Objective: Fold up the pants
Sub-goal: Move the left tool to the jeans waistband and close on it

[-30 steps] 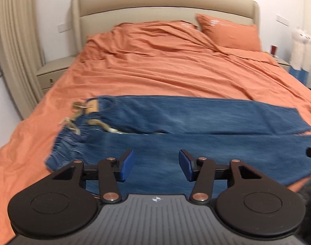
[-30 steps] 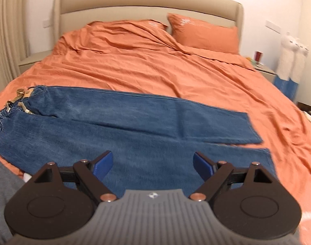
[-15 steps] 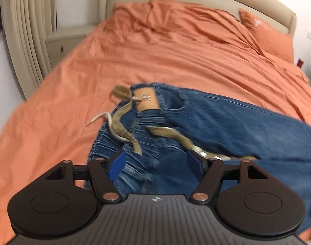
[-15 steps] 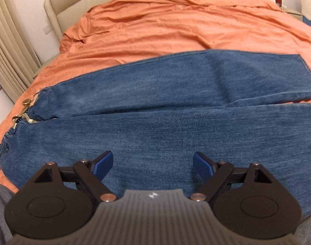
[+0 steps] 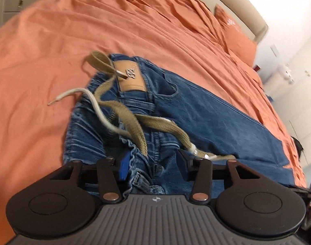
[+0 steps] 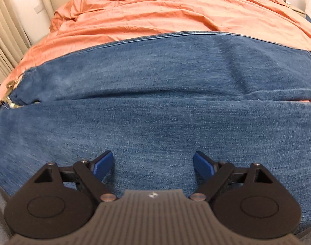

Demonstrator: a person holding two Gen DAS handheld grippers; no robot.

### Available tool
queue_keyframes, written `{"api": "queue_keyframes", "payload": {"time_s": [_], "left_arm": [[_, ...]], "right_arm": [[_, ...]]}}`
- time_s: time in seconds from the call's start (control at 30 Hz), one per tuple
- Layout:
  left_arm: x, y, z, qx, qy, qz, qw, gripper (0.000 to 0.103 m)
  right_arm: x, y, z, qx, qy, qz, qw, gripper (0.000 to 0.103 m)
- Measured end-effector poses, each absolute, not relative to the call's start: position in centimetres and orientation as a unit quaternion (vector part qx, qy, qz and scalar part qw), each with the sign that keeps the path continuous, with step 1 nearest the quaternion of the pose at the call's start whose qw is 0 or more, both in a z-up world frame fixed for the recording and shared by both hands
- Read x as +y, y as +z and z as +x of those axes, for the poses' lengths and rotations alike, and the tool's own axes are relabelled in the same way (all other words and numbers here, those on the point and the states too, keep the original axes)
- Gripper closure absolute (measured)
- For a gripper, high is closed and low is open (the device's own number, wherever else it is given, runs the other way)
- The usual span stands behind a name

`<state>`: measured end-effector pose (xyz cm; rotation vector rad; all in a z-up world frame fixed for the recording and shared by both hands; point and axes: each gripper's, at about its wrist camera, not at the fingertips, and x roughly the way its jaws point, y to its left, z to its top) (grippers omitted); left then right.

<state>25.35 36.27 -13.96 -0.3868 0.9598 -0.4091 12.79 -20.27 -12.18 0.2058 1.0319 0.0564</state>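
**Inspector A:** Nearest first. At the bottom of the left wrist view the left gripper (image 5: 153, 164) sits over the gathered waistband of the jeans (image 5: 206, 110). Its jaws have just been closing and stand part spread, with bunched denim between them; I cannot tell whether the pads press on it yet. In the right wrist view the right gripper (image 6: 153, 163) has its fingers wide apart above the near leg and pinches nothing.

**Inspector B:** Where do the jeans lie?

**Inspector A:** Flat on the orange bedspread (image 5: 53, 40), legs side by side, waist toward the left of the right view. A tan belt (image 5: 135, 126) and a white cord (image 5: 78, 91) trail loose over the waistband, centre frame.

**Inspector B:** Risks?

**Inspector A:** In my judgement the left jaws may catch the belt instead of denim, so the waist would slip. A shallow bite could lift one layer only, skewing the fold.

**Inspector B:** Containers?

**Inspector A:** Only a nightstand (image 5: 14, 0), upper left, with its drawers shut; contents not visible.
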Motion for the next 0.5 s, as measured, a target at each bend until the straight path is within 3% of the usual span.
{"api": "queue_keyframes", "payload": {"time_s": [0.17,0.23,0.27,0.3,0.5], "left_arm": [[37.1,-16.7,27.2,0.507,-0.172,-0.235,0.811,0.05],[36.5,-16.1,26.8,0.489,-0.163,-0.239,0.823,0.06],[36.2,-15.7,26.5,0.481,-0.143,-0.226,0.835,0.085],[35.6,-15.1,26.4,0.478,-0.122,-0.208,0.845,0.092],[33.3,-7.1,21.1,0.386,-0.05,-0.149,0.909,0.095]], "right_arm": [[-20.0,-12.3,12.9,0.491,0.024,0.089,0.866,0.02],[-19.9,-12.3,12.8,0.491,0.023,0.084,0.867,0.02],[-19.8,-12.2,12.8,0.49,0.023,0.082,0.867,0.02],[-19.8,-12.2,12.8,0.49,0.023,0.081,0.868,0.02],[-19.8,-11.8,12.2,0.484,0.026,0.076,0.872,0.021]]}}
